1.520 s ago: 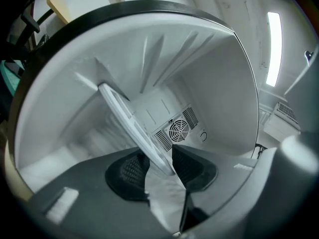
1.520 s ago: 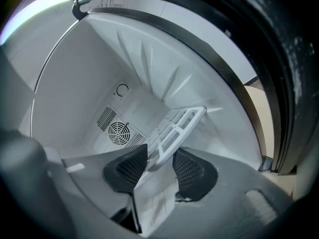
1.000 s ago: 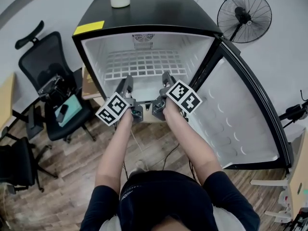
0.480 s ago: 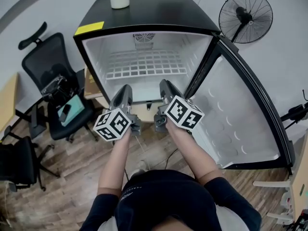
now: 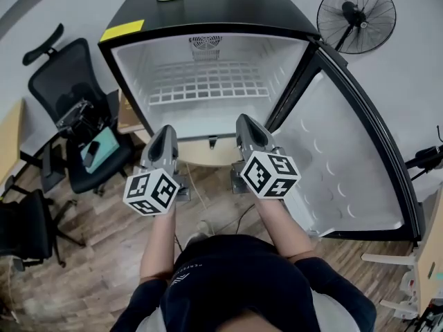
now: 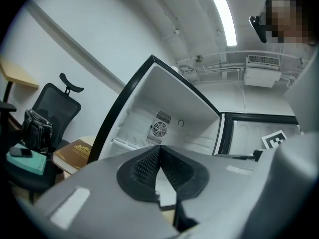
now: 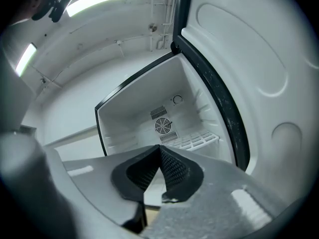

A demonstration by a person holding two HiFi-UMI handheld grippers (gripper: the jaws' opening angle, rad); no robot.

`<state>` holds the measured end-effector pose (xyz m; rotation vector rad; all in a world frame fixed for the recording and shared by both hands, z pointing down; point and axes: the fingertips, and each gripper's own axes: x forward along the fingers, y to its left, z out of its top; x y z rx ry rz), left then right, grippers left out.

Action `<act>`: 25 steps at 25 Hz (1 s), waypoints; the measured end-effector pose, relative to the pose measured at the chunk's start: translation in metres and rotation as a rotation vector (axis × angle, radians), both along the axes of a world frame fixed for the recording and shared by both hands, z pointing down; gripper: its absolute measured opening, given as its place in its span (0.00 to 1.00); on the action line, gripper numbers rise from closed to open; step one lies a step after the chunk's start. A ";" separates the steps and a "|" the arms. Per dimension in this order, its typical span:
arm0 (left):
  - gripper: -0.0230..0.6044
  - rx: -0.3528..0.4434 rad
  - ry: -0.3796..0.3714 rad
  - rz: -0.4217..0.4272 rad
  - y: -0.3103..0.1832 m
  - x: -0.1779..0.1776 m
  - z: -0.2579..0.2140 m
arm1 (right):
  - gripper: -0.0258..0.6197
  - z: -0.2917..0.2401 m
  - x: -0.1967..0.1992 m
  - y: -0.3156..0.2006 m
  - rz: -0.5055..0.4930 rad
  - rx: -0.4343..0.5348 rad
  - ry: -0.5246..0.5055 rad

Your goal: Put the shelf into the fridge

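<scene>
The shelf (image 5: pixel 206 88) sits inside the fridge (image 5: pixel 208 9) at 12 o'clock. The left gripper (image 5: pixel 165 130) and right gripper (image 5: pixel 248 121) have just closed tight, holding nothing. The job looks done.

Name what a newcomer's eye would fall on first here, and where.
The open black fridge fills the middle of the head view, its door swung right and a white wire shelf inside. Before it hover the left gripper and right gripper, jaws together, empty.

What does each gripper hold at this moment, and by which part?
Nothing. The left gripper and right gripper have just closed their jaws on nothing; the shelf lies inside the fridge.
</scene>
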<state>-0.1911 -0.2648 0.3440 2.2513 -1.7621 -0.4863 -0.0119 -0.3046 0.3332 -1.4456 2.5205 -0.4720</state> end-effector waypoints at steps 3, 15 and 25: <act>0.05 0.000 -0.050 -0.011 0.011 0.000 0.002 | 0.04 0.005 0.006 0.009 -0.001 0.005 0.031; 0.06 -0.044 -0.062 -0.043 0.046 -0.015 0.020 | 0.04 0.036 0.022 0.041 -0.016 -0.044 0.079; 0.06 -0.058 -0.049 -0.035 0.057 -0.014 0.022 | 0.04 0.033 0.030 0.048 -0.004 -0.050 0.058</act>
